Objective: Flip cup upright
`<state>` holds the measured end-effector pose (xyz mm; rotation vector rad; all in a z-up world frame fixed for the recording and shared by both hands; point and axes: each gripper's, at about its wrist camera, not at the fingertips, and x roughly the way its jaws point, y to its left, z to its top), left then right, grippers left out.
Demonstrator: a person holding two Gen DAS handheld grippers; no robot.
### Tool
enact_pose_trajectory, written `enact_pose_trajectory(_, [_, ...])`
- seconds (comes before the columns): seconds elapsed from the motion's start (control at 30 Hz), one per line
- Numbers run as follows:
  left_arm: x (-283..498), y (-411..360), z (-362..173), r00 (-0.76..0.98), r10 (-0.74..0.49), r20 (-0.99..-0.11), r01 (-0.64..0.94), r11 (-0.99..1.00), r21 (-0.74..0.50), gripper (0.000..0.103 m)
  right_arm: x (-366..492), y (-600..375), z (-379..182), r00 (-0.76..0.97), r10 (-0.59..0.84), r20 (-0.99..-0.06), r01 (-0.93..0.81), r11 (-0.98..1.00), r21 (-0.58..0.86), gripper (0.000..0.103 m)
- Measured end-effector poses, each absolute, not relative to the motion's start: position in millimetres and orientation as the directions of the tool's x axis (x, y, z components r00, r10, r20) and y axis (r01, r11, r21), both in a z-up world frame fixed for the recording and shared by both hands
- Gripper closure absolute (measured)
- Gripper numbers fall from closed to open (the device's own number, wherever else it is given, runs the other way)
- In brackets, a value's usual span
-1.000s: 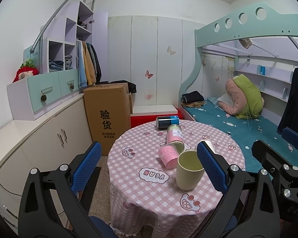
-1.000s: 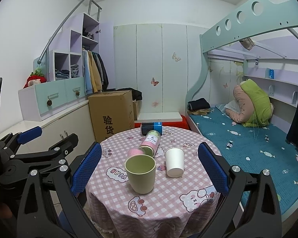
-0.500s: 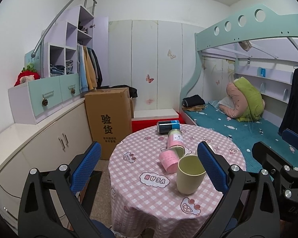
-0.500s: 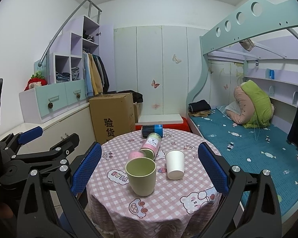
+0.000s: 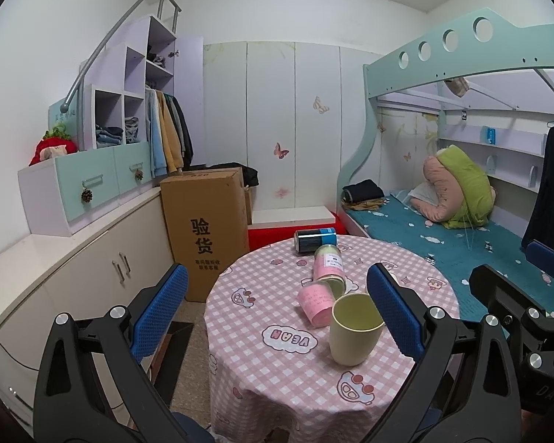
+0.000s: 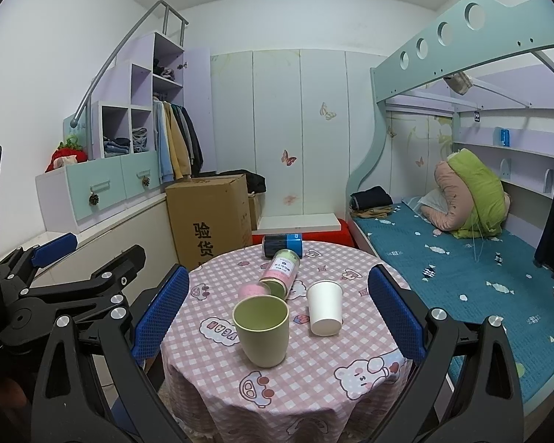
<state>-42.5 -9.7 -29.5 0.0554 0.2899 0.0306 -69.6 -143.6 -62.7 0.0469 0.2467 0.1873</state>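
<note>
A pale green cup stands upright on the round pink checked table; it also shows in the left wrist view. A white paper cup stands upright to its right. A pink cup lies on its side behind the green cup. My left gripper is open and empty, held back from the table. My right gripper is open and empty, also short of the table.
A pink and green canister and a dark blue can lie on their sides at the table's back. A cardboard box stands left behind the table. A bunk bed runs along the right.
Both grippers have drawn back and up a little from the table; the cups look smaller and farther. Nothing on the table has moved.
</note>
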Motion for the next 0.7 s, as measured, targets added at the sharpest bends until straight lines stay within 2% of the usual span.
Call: enact_pose_trajectory(0.7, [-45.1, -11.1, -28.3, 0.959, 0.045, -0.281, -0.028, 0.998, 0.064, 0.005, -69.7, -145.3, -62.3, 0.951, 0.194, -0.239, -0.181, 0.981, 0.074, 0.009])
